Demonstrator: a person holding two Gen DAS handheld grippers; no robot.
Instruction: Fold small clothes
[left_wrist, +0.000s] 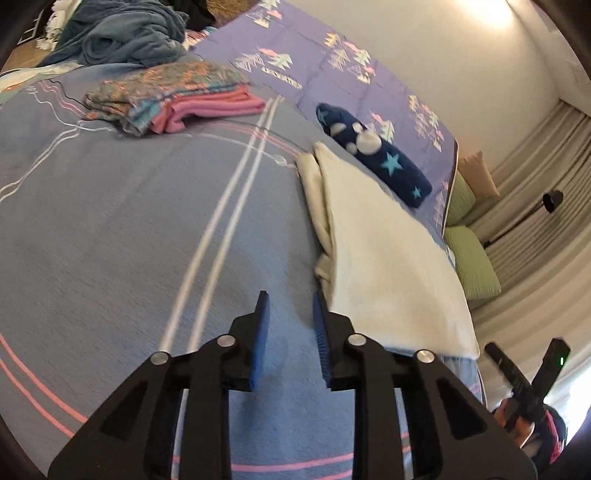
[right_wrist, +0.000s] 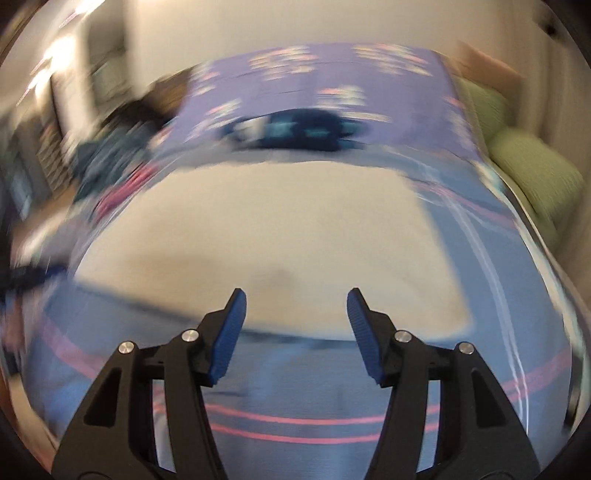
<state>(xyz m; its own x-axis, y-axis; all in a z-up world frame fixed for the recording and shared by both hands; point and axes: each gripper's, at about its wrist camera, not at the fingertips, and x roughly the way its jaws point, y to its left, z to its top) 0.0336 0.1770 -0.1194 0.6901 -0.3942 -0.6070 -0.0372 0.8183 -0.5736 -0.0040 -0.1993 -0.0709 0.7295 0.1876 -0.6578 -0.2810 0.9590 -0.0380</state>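
We look across a bed (left_wrist: 110, 229) spread with a blue cover crossed by white and pink stripes; a lilac quilt (left_wrist: 295, 55) printed with small tree shapes covers its far side. On the blue cover lies one cream cloth (left_wrist: 380, 258), folded flat, the piece we are working on. In the left wrist view it sits just beside the right finger of the left tongs (left_wrist: 290, 306), running up and away to the right, its near corner close to that finger's blue pad. In the right wrist view, badly blurred, the same cream cloth (right_wrist: 280, 229) spreads directly ahead of the right tongs (right_wrist: 295, 299), whose tips show against its near edge; whether they touch it we cannot tell.

Beyond the cloth we count one rolled navy blanket (left_wrist: 373, 151) with stars and white dots, one heap of teal bedding (left_wrist: 122, 37) at the far corner, and one stack of folded clothes (left_wrist: 177, 96), a patterned piece over pink ones. Two green cushions (left_wrist: 469, 258) rest beside the bed, with one tan cushion behind them.

Both tongs hang apart with nothing between the pads: the left pair narrowly parted over bare cover, the right pair parted wider. The right tongs also show at the lower right edge of the left view.
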